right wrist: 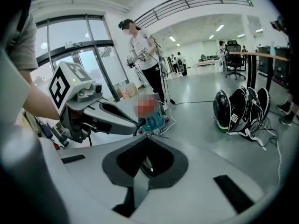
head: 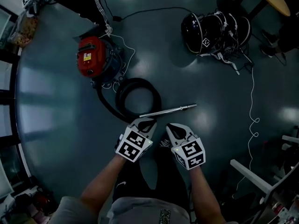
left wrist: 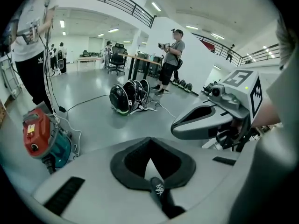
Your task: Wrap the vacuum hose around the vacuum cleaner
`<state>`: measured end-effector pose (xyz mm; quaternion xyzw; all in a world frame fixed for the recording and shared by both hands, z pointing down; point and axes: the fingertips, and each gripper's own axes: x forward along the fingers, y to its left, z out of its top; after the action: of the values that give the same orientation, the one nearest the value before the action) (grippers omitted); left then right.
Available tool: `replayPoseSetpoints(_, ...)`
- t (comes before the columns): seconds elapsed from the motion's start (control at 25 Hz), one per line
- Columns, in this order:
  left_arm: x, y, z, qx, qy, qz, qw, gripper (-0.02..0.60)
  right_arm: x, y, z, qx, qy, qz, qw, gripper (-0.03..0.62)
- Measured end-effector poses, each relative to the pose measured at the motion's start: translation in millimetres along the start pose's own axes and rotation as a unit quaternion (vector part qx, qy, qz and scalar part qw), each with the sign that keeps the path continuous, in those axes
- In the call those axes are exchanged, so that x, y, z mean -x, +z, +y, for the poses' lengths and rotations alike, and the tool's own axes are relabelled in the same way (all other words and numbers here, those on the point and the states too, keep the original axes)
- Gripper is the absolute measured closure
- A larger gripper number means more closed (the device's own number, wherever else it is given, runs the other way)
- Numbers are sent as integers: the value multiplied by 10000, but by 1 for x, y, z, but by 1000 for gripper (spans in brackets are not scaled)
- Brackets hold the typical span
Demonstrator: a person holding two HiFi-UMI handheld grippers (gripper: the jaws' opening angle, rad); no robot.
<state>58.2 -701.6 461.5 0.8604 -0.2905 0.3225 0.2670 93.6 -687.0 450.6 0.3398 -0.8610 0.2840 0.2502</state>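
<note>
Dark grey, glossy floor (head: 56,101) fills the head view.

**Task items.** The red vacuum cleaner (head: 91,56) stands on the floor at upper left, with a teal lower body. The black vacuum hose (head: 122,93) lies in a loose coil on the floor just beside the cleaner, on the side nearer the person. One end runs up to the cleaner's base. The hose is not wound round the cleaner's body. A metal wand (head: 169,110) lies flat at the coil's lower right edge and points away to the right.

**Grippers.** The left gripper (head: 146,122) and the right gripper (head: 172,127) are held side by side, apart from each other, above the floor and in front of the person's body. Both point forward and down towards the coil. The left gripper view shows its jaws clenched together with nothing between them. The right gripper view shows the same: jaws pressed together and empty. Neither gripper touches the hose, the wand or the cleaner.

**Surroundings.** A cluster of black helmets (head: 212,31) sits on the floor at upper right, well apart from the cleaner. A thin white cable (head: 252,115) trails down the floor from it. In the gripper views, other people stand further back in the hall.
</note>
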Motion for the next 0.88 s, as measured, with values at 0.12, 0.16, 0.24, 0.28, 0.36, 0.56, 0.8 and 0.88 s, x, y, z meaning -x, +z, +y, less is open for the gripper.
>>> replayPoseSetpoints(0.12,31,33,-28,-129,-44,-160,9998,575,40,31,15,43,-56,-291,9996,589)
replayPoseSetpoints(0.16,42,44,-37,-138,-89,-211,9996,575,53,41,19,24,-117,-406,9991,589)
replayPoseSetpoints(0.24,63,63,-55,-167,-207,-296,9992,575,76,63,26,-34,-248,-662,9975,589)
replayPoseSetpoints(0.28,74,73,-63,-215,-259,-361,9988,575,87,73,30,-63,-303,-785,9964,589)
replayPoseSetpoints(0.36,95,91,-78,-325,-331,-541,9975,575,108,95,41,-144,-383,-1021,9939,589)
replayPoseSetpoints(0.56,155,137,-96,-469,-365,-1160,9915,575,156,162,72,6,-616,-1689,9837,589)
replayPoseSetpoints(0.8,228,171,-103,-614,-275,-1817,9810,575,199,214,112,267,-815,-2247,9706,589)
replayPoseSetpoints(0.88,249,182,-104,-686,-251,-1979,9775,575,212,227,125,265,-810,-2437,9661,589)
